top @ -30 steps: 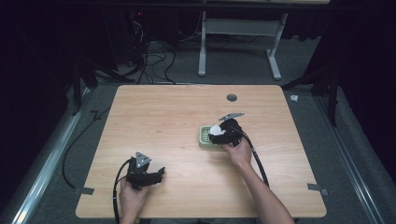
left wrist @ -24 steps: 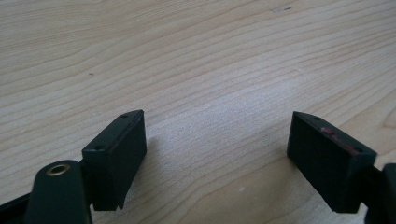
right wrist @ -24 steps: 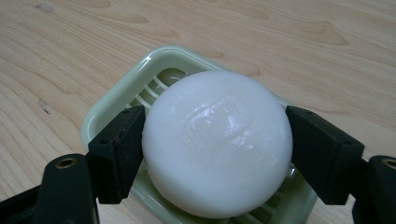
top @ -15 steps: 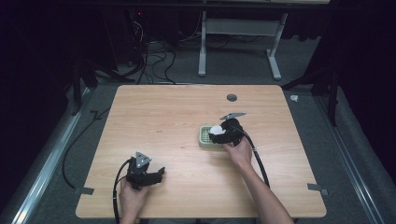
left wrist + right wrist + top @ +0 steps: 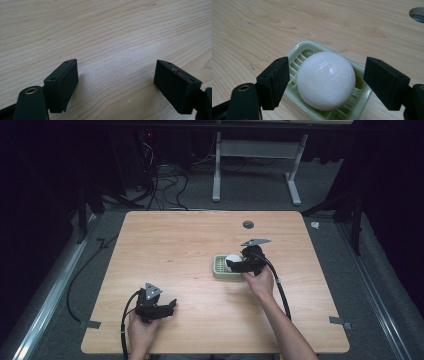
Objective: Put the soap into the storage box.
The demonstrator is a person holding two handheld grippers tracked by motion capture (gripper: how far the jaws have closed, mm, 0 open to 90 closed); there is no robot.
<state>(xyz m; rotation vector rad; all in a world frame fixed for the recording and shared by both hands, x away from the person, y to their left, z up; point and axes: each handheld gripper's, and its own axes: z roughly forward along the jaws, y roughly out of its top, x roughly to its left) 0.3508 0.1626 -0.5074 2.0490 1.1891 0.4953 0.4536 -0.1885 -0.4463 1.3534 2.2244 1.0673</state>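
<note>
Seen from the high view: a pale wooden surface point(image 5: 190, 245) with a dark round grommet point(image 5: 248, 224) near its far edge, grey carpet around it, a tangle of cables point(image 5: 165, 180) and a white desk frame point(image 5: 255, 165) on the floor beyond. Tape tabs at the near corners of the surface. Right of centre, a pale green slatted tray point(image 5: 219, 268), partly covered by the right tongs point(image 5: 234, 264) and the right hand point(image 5: 260, 281) behind them; only a sliver of the white ball point(image 5: 232, 259) visible there. Near the front left corner, the left tongs point(image 5: 170, 306) held low in the left hand point(image 5: 141, 329), well apart from the tray, black cable looping back beside the wrist.

Closer detail in the right gripper view: a glossy white ball point(image 5: 326, 79) sitting in the green tray point(image 5: 298, 50), slats showing around its base. Right tongs point(image 5: 324, 82) spread apart, one black jaw on each side of the ball, a clear gap between each jaw and the ball, nothing clamped. Grommet edge point(image 5: 417, 13) at the upper right corner.

Left gripper view: bare wood grain point(image 5: 105, 32), left tongs point(image 5: 115, 85) spread wide with nothing between them, hovering just above or resting on the surface; cannot tell which.
</note>
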